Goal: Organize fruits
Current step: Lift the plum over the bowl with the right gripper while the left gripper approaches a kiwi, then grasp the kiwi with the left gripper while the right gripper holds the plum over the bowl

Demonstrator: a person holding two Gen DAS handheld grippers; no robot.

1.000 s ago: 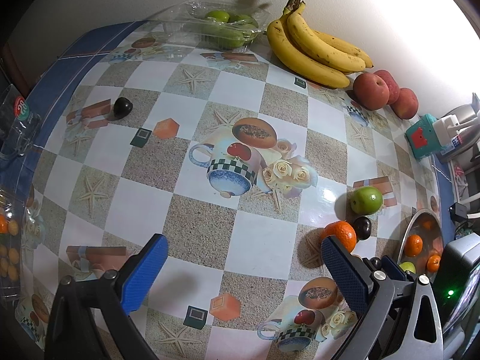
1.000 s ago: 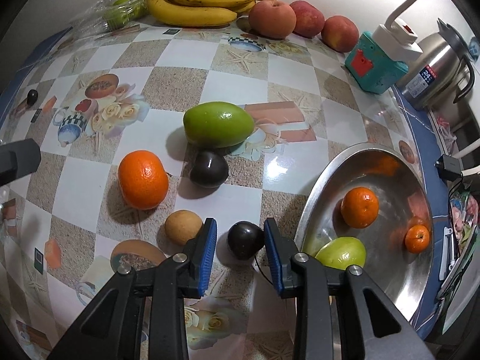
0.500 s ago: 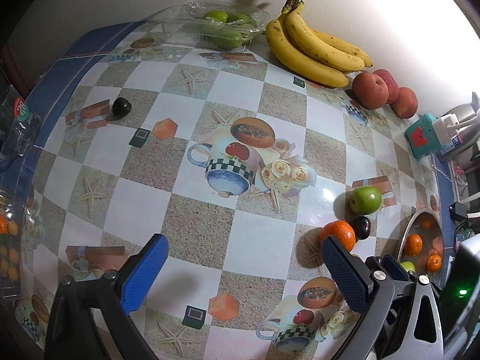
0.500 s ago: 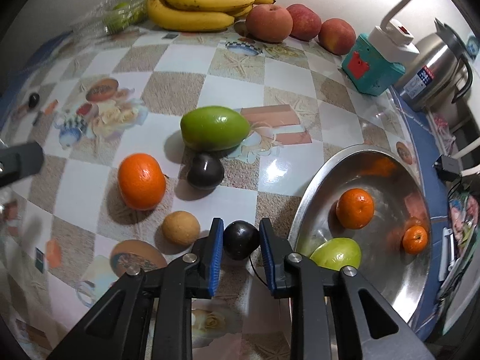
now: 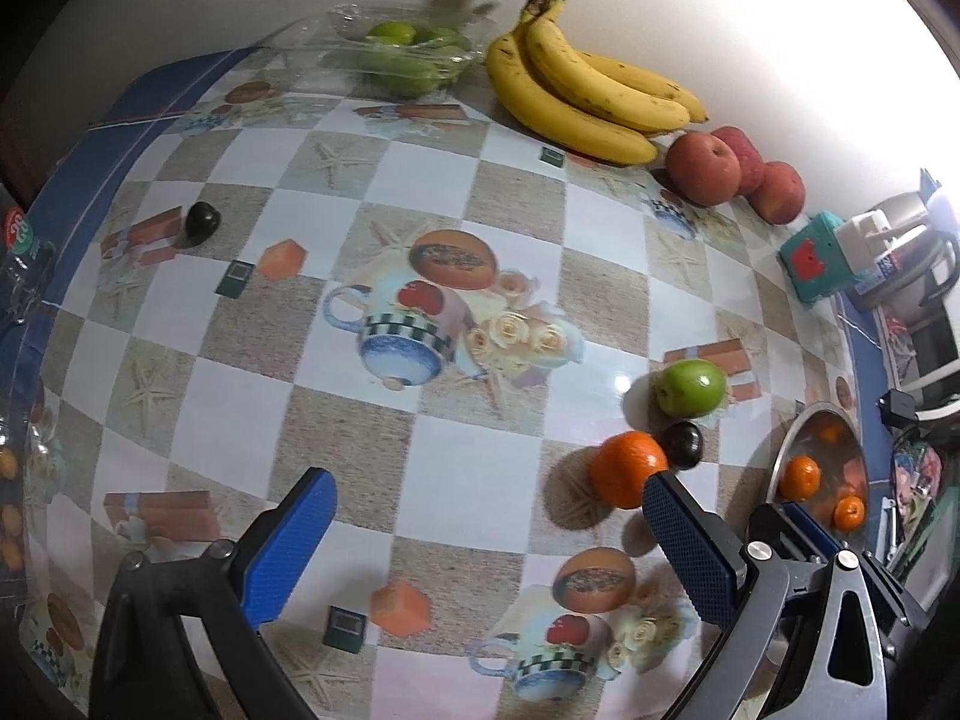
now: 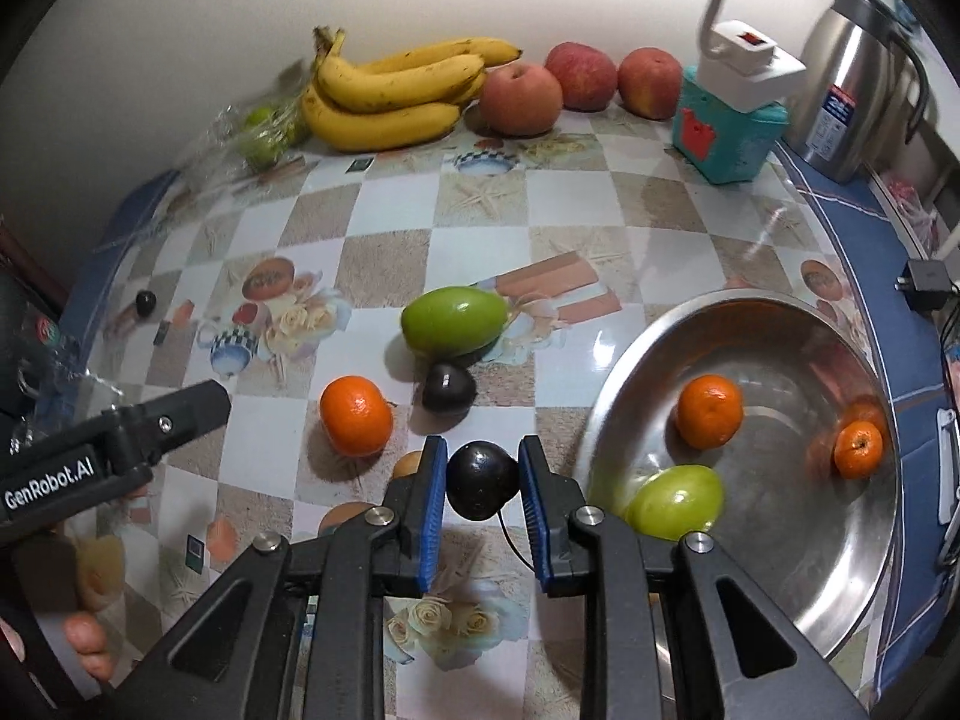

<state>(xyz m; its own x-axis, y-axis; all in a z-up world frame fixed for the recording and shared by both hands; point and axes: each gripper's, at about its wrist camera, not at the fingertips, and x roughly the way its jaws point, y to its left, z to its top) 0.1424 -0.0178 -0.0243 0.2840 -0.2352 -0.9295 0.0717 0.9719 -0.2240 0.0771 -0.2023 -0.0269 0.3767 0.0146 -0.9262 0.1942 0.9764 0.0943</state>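
wide free checkered tablecloth [image 5: 480, 468] in the middle, with fruit pushed to the edges: bananas [image 6: 390, 90] and three red apples [image 6: 521, 97] along the back wall, a clear plastic pack of green fruit [image 5: 396, 54] at the far corner, a lone dark plum [image 5: 202, 220] near the blue border on the left side. little room on the right, where the steel bowl [image 6: 780, 570] sits close to the table edge, beside a teal box [image 6: 729, 132] with a white plug and a steel kettle [image 6: 858, 60] carrying a blue label too small to read. "genrobot.ai" readable in white on the side of the left gripper [image 5: 486, 528], seen from the right wrist view; this one wide open, holding nothing, above bare cloth. right gripper [image 6: 483, 480] closed on a dark plum [image 6: 480, 480], both blue pads pressing its sides, just left of the bowl rim. skin of this plum nearly black, smooth, slightly glossy. in the bowl two oranges and one green fruit. on the cloth nearby an orange [image 6: 356, 416], another dark plum [image 6: 448, 387] touching a green mango [image 6: 454, 320], and a small tan fruit [image 6: 408, 465] half hidden behind the left pad.
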